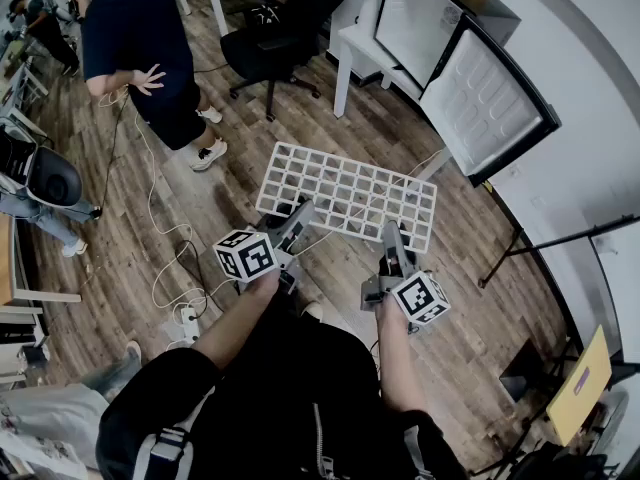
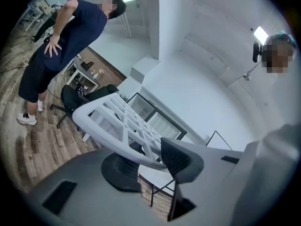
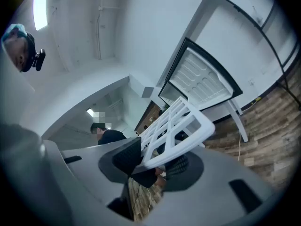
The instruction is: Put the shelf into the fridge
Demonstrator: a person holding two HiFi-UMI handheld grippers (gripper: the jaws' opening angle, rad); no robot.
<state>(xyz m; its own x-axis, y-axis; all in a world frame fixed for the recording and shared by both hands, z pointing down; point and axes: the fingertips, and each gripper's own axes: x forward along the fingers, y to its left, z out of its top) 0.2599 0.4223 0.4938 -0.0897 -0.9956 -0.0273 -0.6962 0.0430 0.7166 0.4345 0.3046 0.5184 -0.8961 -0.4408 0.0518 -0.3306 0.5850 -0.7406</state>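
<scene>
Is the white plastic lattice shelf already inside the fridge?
No, the left gripper and right gripper hold the white plastic lattice shelf above the wooden floor, outside the fridge.

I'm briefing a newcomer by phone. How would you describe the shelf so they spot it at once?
Start at the open fridge door. Over the wooden floor before it, the left gripper and right gripper clamp the near edge of the shelf: a flat white lattice of square holes, unlike anything nearby.

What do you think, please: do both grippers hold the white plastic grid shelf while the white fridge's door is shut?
One slip: the head view shows the white fridge's door standing open. The left gripper and right gripper do hold the white plastic grid shelf.
</scene>
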